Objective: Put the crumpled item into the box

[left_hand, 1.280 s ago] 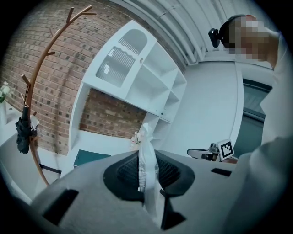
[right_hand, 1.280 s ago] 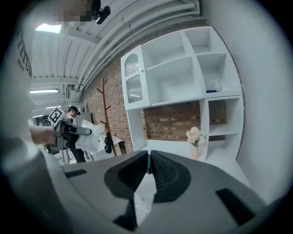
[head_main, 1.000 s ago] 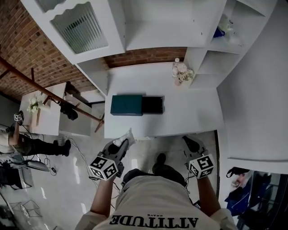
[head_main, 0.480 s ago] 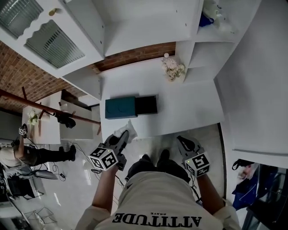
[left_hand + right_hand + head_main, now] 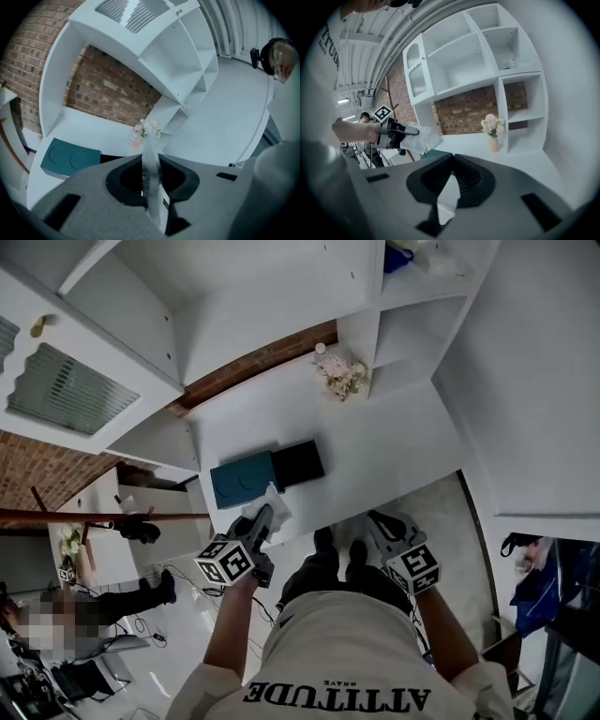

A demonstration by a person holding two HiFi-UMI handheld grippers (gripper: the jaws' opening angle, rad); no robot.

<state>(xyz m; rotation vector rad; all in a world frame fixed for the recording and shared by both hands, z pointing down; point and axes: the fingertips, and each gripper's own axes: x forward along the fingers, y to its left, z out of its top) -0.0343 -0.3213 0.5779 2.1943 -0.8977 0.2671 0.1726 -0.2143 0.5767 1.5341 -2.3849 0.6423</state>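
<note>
In the head view my left gripper [image 5: 265, 515] is shut on a white crumpled item [image 5: 273, 500], held just above the near edge of the teal lid [image 5: 241, 479]. The dark open box [image 5: 298, 463] lies right of that lid on the white table [image 5: 384, 451]. In the left gripper view the item [image 5: 151, 171] is a thin white strip pinched between the jaws, with the teal lid [image 5: 69, 159] at lower left. My right gripper [image 5: 379, 521] hangs off the table's front edge, shut and holding nothing. The right gripper view shows its jaws [image 5: 453, 157] meeting, and the left gripper [image 5: 399, 133] with the item [image 5: 415, 137].
A vase of pale flowers [image 5: 338, 377] stands at the table's back, beside white shelving [image 5: 403, 329]. A brick wall [image 5: 253, 367] runs behind the table. A side table [image 5: 89, 526] and a seated person [image 5: 103, 610] are at the far left. My feet [image 5: 337, 549] are at the table's front edge.
I have stepped closer to the table. The left gripper has carried the crumpled item from the table's front edge up to the teal lid. The right gripper stays low and shut.
</note>
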